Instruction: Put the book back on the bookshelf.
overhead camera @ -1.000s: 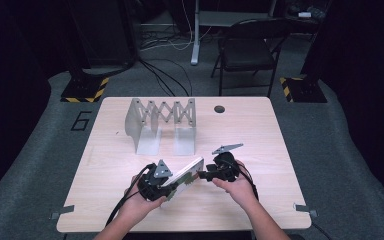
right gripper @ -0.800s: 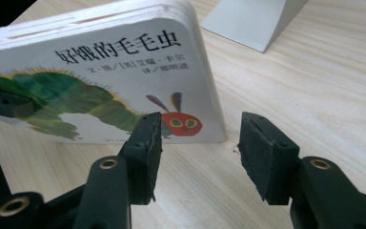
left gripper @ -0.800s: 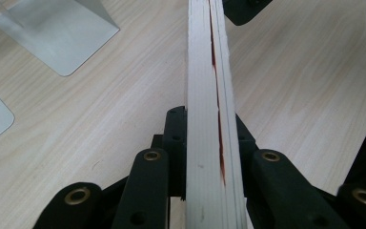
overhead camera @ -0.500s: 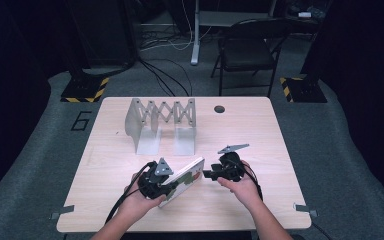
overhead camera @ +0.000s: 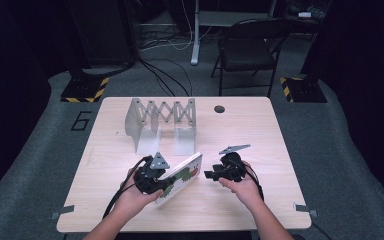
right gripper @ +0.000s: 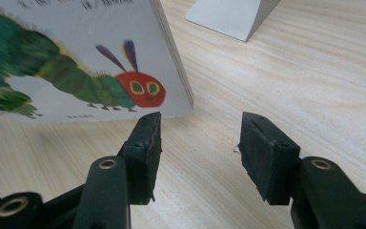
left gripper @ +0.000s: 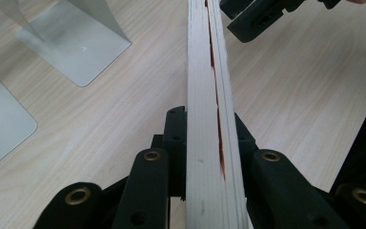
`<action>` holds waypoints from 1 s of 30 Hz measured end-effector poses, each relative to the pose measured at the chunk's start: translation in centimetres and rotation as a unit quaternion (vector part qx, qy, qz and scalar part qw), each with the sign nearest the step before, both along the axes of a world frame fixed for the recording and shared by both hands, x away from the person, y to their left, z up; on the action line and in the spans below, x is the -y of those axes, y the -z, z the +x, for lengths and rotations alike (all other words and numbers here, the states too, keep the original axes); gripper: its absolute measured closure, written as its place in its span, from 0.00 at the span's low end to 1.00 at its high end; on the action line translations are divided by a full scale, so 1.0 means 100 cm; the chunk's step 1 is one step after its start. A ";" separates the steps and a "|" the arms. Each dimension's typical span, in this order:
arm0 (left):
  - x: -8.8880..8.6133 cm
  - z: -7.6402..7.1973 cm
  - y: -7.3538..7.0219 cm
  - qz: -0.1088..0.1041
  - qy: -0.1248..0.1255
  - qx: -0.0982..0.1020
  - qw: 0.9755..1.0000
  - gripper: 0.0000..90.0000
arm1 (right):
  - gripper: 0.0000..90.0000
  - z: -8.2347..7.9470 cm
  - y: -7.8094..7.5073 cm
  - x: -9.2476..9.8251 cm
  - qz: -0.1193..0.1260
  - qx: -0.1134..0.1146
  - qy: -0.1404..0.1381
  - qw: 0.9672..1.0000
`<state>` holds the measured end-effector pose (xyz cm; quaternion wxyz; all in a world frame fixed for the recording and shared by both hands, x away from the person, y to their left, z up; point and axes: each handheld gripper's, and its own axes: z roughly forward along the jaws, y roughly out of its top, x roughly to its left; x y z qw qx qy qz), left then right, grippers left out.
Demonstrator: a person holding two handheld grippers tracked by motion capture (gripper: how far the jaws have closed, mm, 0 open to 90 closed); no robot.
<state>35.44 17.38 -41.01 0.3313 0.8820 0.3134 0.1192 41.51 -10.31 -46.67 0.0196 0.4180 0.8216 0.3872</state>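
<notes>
Board book (overhead camera: pixel 180 177) held edge-up, tilted, near 6 o'clock of surface (overhead camera: pixel 260 130); pinched by left gripper (left gripper: pixel 205 157) at lower end. Judged stiff, light, glossy-slick; best gripped across thickness. Right gripper (right gripper: pixel 198 143) at 3 o'clock, spread, empty.

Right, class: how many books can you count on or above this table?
1. The caterpillar picture book is clamped in the left gripper, tilted above the near part of the table, beside the right gripper. The metal rack holds none.
</notes>
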 end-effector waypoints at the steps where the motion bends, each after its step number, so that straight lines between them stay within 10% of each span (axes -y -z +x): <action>1: -0.001 0.001 -0.001 -0.002 0.000 -0.001 1.000 0.84 | 0.55 0.000 0.001 0.000 -0.003 -0.001 0.000 1.000; 30: -0.029 0.008 -0.037 -0.015 -0.037 0.014 0.999 0.84 | 0.55 0.000 0.006 0.000 -0.008 -0.009 -0.003 1.000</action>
